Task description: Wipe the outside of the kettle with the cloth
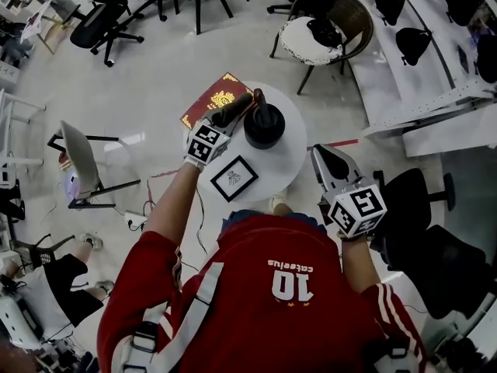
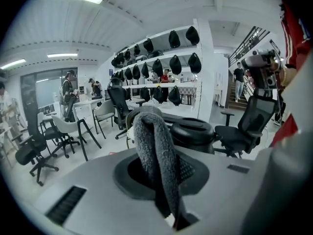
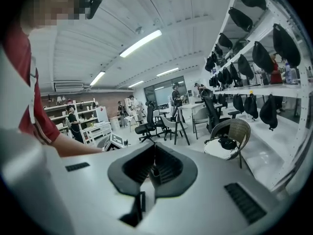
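Looking down, the head view shows the black kettle (image 1: 264,123) near the table's (image 1: 291,165) far edge, the left gripper (image 1: 225,117) just beside it and the right gripper (image 1: 326,162) off the right edge.

Left gripper view: jaws clenched on the grey cloth (image 2: 154,151), kettle just behind.

Right gripper view: jaws closed, empty.

The approach looks finished; next, press the cloth against the kettle's wall.

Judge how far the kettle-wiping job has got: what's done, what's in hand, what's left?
Done: the left gripper is shut on the cloth. In hand: the cloth is held beside the kettle on the table; contact unclear. Left: wiping the kettle's outside. The right gripper is shut and empty.
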`<state>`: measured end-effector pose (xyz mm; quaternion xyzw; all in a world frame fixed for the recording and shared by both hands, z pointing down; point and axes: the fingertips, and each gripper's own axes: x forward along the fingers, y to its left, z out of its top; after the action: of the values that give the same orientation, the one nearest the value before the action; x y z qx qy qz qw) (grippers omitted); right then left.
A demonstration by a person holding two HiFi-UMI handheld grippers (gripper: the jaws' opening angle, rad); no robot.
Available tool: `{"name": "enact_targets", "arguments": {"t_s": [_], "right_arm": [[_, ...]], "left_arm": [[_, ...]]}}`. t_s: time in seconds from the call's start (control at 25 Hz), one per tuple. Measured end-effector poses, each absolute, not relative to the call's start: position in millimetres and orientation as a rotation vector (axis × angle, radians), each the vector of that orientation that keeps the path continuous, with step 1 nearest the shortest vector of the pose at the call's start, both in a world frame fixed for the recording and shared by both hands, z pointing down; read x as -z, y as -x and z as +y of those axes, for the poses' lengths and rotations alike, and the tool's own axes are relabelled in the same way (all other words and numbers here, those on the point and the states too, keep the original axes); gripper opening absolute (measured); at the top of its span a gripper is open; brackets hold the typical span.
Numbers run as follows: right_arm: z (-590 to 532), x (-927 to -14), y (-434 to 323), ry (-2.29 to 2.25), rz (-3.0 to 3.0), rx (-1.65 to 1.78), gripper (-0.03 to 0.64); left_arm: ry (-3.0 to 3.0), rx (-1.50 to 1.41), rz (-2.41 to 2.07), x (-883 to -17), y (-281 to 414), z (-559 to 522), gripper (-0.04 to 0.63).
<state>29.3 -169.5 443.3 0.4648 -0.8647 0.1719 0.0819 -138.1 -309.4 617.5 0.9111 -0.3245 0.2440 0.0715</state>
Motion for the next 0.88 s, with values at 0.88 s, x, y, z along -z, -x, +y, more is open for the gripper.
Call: {"name": "enact_targets", "arguments": {"t_s": [0.88], "right_arm": [[-171.9, -461.4, -58.9, -1.490, -2.496, -0.601, 0.017]], "left_arm": [[-2.733, -0.906, -0.797, -663.4, 117.3, -316.3, 0.048]]}}
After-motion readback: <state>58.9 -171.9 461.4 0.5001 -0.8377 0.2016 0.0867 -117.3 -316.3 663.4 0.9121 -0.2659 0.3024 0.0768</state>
